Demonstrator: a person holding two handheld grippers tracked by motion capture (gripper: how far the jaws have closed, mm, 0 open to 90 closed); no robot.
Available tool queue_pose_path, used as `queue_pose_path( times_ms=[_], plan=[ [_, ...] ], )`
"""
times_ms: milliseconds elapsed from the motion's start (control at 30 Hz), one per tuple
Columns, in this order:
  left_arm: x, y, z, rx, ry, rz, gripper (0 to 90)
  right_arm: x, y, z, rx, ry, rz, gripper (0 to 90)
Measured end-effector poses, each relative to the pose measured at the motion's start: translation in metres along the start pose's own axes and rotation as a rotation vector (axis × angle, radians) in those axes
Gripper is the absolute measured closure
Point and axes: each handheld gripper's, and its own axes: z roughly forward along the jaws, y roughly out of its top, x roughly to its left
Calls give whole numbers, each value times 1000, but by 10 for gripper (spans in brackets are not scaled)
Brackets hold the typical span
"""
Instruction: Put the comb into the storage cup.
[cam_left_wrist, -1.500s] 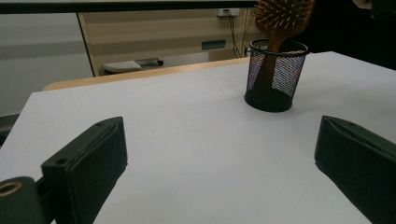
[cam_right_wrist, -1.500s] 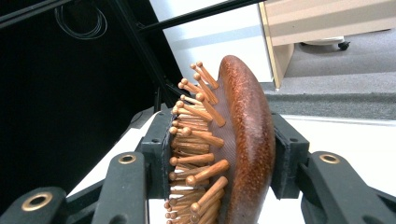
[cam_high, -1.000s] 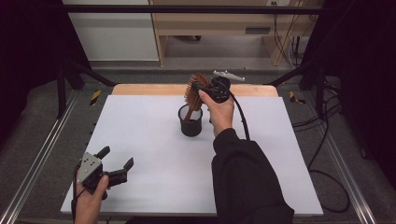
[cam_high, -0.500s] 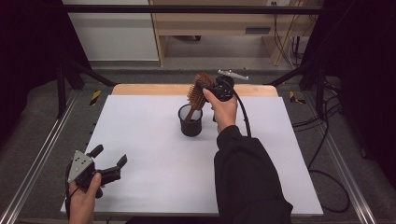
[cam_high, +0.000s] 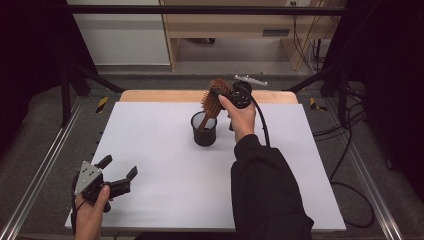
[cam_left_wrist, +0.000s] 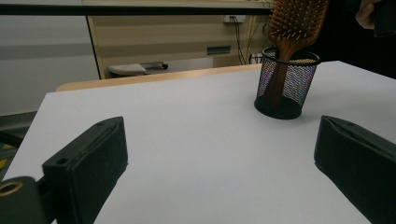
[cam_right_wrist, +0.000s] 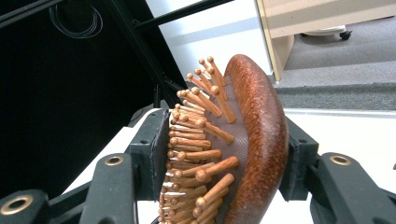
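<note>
A wooden paddle hairbrush (cam_high: 212, 102) stands tilted with its handle inside a black mesh cup (cam_high: 204, 130) at the table's far middle. My right gripper (cam_high: 220, 92) is at the brush head. In the right gripper view the brush (cam_right_wrist: 252, 140) sits between the jaws of my right gripper (cam_right_wrist: 224, 154). One pad is at the bristle tips and the other against the wooden back, and the jaws have just been opening a little. My left gripper (cam_high: 120, 166) rests open and empty near the front left corner. From my left gripper (cam_left_wrist: 219, 154) I see the cup (cam_left_wrist: 286, 84) and brush (cam_left_wrist: 296, 21) far off.
The white table top (cam_high: 165, 165) has a wooden strip along its far edge. Metal rails run along both sides. A wooden cabinet and cables stand beyond the table. The right forearm in a dark sleeve (cam_high: 265, 185) reaches across the table's middle right.
The left gripper has swung slightly to the left. The right hand and brush stay almost still at the cup.
</note>
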Motion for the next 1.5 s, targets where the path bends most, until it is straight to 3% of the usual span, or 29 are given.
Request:
queue_pose_path(
  times_ms=[900,1500],
  plan=[
    [-1,0,0,-1,-10,-1,31,-6,0,-2,32,-29,-9,353],
    [-2,0,1,4,-16,3,31,-5,0,-1,44,-14,-11,294]
  ],
)
